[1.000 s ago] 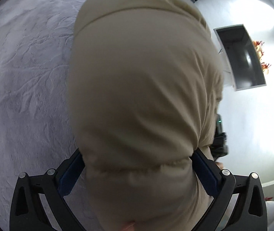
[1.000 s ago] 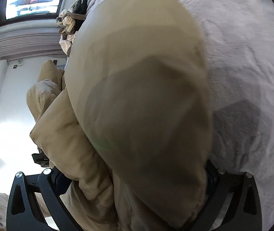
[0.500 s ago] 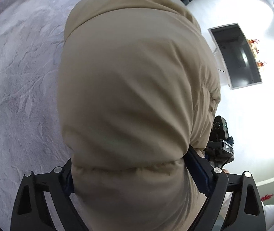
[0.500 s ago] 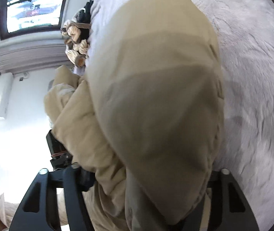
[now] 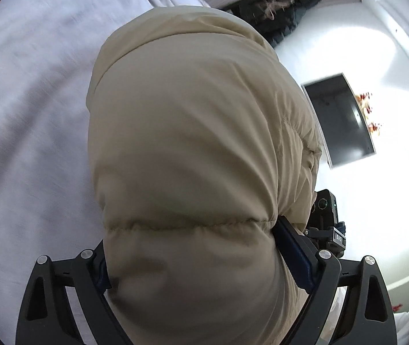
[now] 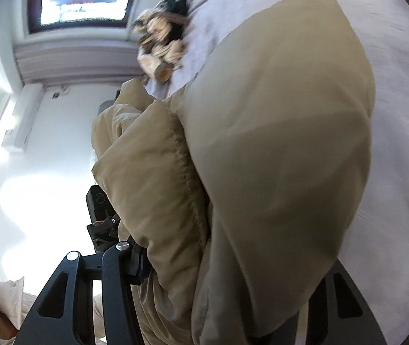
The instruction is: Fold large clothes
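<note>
lilac bedspread [image 5: 32,115] under beige puffer jacket [image 5: 193,143]

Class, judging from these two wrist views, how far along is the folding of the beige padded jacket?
Done: both tongs have closed onto the beige padded jacket, the left tongs across a stitched seam, the right tongs on a thick bunch. In hand: the jacket hangs bunched between them above the grey bedspread. Left: no neat fold shows yet; it must be laid flat and folded.

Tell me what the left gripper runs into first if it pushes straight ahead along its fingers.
The beige puffer jacket itself: the left gripper is clamped on it, and its bulk fills the line ahead. What lies beyond is hidden.
</note>
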`<action>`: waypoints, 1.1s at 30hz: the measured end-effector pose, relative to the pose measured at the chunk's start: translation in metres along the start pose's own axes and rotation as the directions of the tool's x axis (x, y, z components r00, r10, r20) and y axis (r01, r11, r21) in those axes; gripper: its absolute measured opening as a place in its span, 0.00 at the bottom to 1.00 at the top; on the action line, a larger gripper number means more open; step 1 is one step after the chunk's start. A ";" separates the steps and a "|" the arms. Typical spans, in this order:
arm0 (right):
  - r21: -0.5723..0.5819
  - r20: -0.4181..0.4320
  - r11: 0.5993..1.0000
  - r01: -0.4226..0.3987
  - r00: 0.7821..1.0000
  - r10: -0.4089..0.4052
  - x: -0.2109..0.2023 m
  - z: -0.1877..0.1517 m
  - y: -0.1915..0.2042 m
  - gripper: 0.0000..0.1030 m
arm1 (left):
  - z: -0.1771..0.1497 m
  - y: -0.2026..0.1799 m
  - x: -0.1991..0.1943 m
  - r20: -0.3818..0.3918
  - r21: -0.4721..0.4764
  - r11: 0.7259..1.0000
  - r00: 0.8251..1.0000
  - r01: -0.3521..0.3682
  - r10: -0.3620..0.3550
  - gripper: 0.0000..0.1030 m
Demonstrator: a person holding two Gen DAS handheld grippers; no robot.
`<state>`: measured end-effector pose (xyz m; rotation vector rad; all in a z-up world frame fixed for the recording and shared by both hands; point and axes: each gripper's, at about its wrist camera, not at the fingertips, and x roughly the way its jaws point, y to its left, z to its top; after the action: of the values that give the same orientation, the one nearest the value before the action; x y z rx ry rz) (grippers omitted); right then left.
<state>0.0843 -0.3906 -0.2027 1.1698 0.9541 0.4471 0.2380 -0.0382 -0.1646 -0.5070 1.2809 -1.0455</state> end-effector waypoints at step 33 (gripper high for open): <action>-0.119 0.109 0.870 0.479 0.877 -0.468 0.091 0.042 0.038 0.36 | 0.086 0.091 -0.003 0.134 -0.030 0.912 0.902 -0.410 0.410 0.95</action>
<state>0.1752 -0.3336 -0.2001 0.7780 1.0831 0.0690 0.3499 -0.0123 -0.2137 -0.2846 1.1977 -0.6442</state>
